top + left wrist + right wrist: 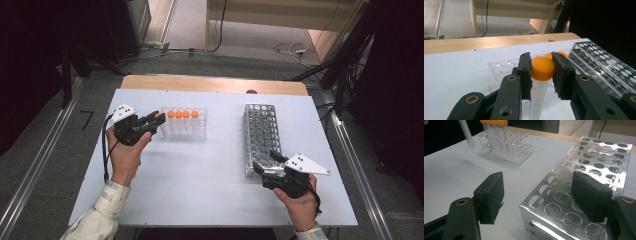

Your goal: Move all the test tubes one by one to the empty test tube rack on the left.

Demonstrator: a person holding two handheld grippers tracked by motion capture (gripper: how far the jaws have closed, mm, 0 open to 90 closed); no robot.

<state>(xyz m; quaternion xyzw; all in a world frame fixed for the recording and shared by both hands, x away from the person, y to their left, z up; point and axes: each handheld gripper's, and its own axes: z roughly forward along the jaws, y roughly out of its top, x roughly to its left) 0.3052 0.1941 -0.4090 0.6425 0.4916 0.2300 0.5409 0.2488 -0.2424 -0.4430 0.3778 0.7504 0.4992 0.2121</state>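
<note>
My left gripper [541, 73] is shut on the orange cap of a clear graduated tube [542, 68]; its body hangs down between the jaws. From above, the left gripper [156, 120] holds this tube just left of the clear plastic rack [200, 131], where three more orange-capped tubes [182, 114] stand. In the right gripper view the held tube [466, 133] hangs clear of the table beside the clear rack [521, 153]. My right gripper [540, 195] is open at the near corner of the metal rack [596, 157], one jaw over its holes and the other over the table, with nothing gripped.
The metal rack [261, 131] lies lengthwise at the right of the white table top [200, 180]. A wooden edge [215, 84] runs along the table's far side. Cables lie on the floor beyond it.
</note>
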